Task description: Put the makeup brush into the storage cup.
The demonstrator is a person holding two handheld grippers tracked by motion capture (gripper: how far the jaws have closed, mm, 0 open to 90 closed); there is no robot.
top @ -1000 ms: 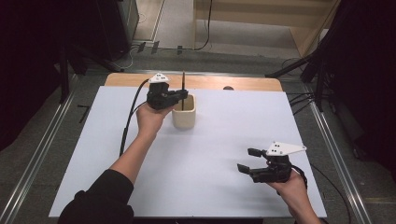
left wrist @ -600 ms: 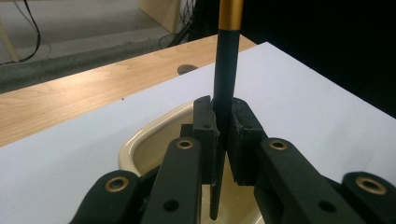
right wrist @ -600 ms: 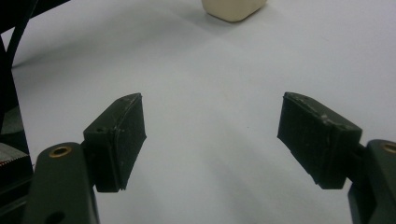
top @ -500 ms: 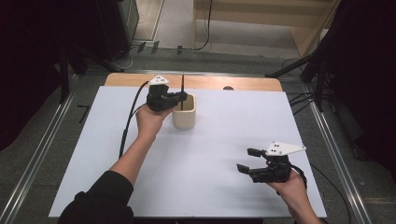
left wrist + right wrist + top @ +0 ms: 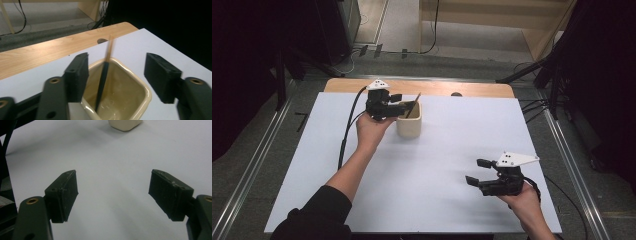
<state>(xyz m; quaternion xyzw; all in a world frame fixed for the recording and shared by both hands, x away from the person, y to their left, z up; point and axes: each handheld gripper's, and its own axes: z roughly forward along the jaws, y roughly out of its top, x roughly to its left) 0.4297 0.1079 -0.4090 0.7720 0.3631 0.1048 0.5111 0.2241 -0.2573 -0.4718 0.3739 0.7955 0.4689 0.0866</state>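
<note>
A cream square cup (image 5: 409, 124) stands on the white table sheet (image 5: 437, 195) near the far edge. A thin dark stick with a pale wooden top (image 5: 413, 106) leans inside it. My left gripper (image 5: 396, 101) hovers at the cup's left rim; its jaws have just been opening. In the left gripper view the blurred stick (image 5: 102, 82) drops into the cup (image 5: 143, 90) between the jaws of my left gripper (image 5: 117, 67), touching neither pad. At the near right, my right gripper (image 5: 473, 171) is held open over bare sheet, and the right gripper view shows this gripper (image 5: 113, 187) with nothing between its jaws.
A strip of bare wooden tabletop (image 5: 482, 90) runs behind the sheet, with a small dark round spot (image 5: 456, 94) on it. The left gripper's cable (image 5: 346, 131) trails down the sheet's left side. The cup (image 5: 125, 123) sits far ahead in the right gripper view.
The stick stood upright, pinched in my left gripper above the cup. Now those jaws stand apart and the stick tilts to the right inside the cup. The right hand has not moved.
</note>
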